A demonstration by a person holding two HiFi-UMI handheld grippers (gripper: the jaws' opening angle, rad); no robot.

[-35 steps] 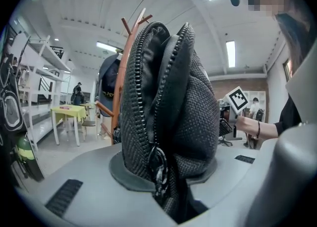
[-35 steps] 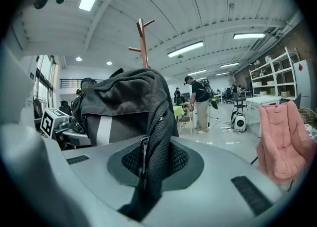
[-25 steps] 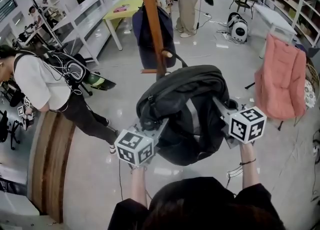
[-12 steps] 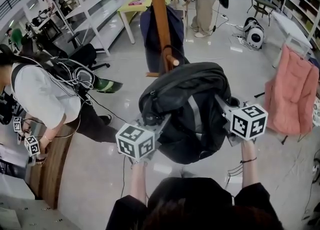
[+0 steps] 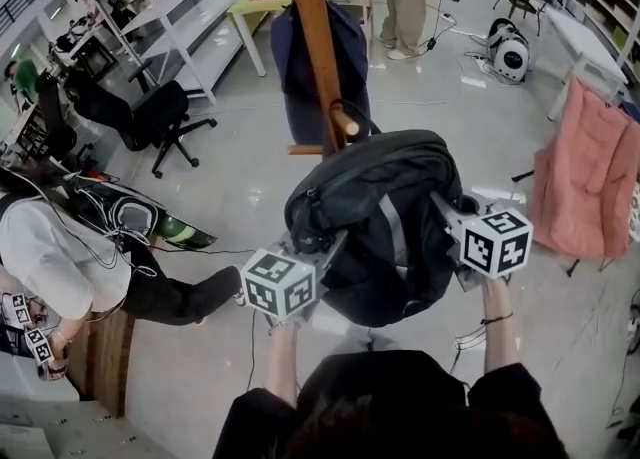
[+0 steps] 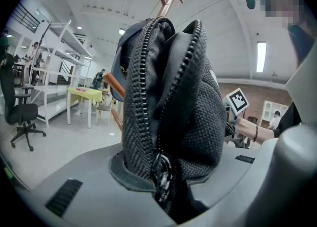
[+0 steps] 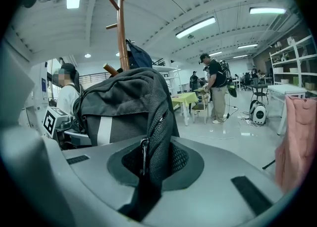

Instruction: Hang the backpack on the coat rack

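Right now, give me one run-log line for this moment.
left gripper: clamped on backpack | right gripper: clamped on backpack | backpack: held up beside coat rack | hang: unconfirmed

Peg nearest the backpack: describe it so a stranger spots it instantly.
Find the wooden coat rack mid-room, a navy garment hanging behind it. Low on its pole, one short peg juts toward the black backpack; the lower peg points the opposite way, leftward.
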